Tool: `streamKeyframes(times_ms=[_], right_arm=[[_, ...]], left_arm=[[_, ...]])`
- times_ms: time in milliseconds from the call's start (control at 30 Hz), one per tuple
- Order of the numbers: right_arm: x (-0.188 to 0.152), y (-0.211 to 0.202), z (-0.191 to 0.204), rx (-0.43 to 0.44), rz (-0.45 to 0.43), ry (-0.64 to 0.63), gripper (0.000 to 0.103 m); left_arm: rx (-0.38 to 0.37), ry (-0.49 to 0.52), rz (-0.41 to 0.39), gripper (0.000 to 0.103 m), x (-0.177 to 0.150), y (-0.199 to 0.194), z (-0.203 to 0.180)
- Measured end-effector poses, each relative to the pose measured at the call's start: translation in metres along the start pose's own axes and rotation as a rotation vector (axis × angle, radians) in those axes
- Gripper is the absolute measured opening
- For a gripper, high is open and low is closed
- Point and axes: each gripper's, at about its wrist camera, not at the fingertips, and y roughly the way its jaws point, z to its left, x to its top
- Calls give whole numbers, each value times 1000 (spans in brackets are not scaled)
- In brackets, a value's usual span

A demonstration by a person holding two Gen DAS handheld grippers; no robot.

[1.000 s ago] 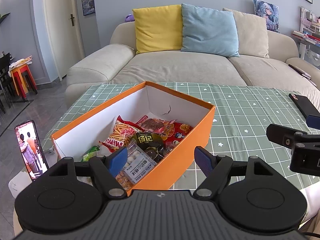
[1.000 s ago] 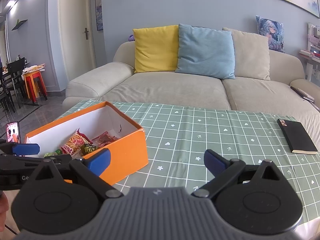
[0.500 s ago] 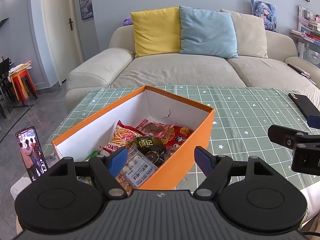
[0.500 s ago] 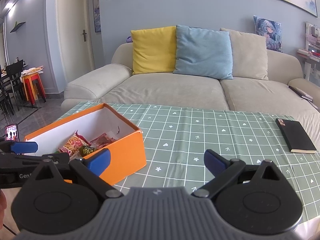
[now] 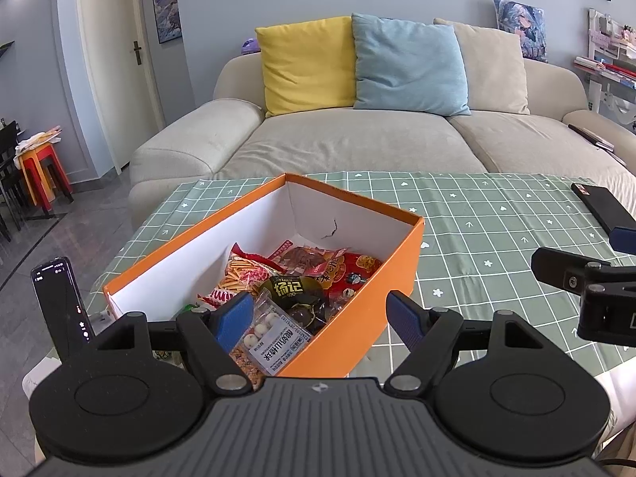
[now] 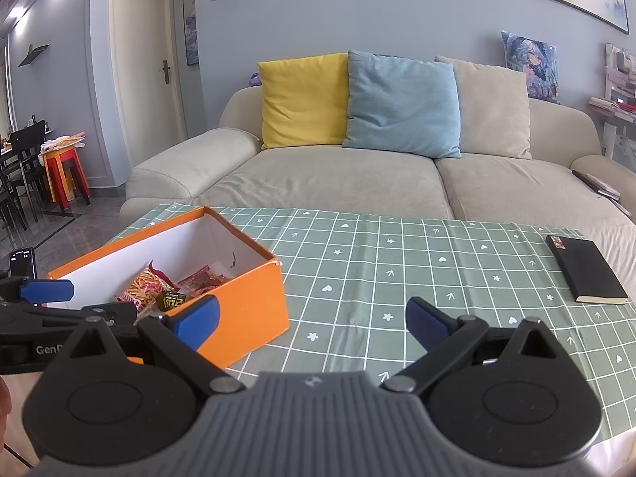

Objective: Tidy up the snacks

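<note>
The orange box [image 5: 349, 334] sits toward the worktop's [image 6: 417, 278] left edge, snack packets [image 5: 302, 278] heaped in its near half. The left gripper [image 5: 320, 318] hovers at the box's six o'clock, jaws wide and empty, straddling its near corner. The right gripper [image 6: 312, 320] hangs at the box's three o'clock, jaws wide, holding nothing, with a black notebook [image 6: 584, 272] lying farther out at three o'clock.
</note>
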Motion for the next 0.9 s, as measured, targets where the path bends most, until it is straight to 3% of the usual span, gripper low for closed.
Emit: streamKeyframes(times_ms=[900], right_arm=[[0,-7,-5,-22,-12,16,97]], left_arm=[[-24,35,-15,87,5,-1,-5]])
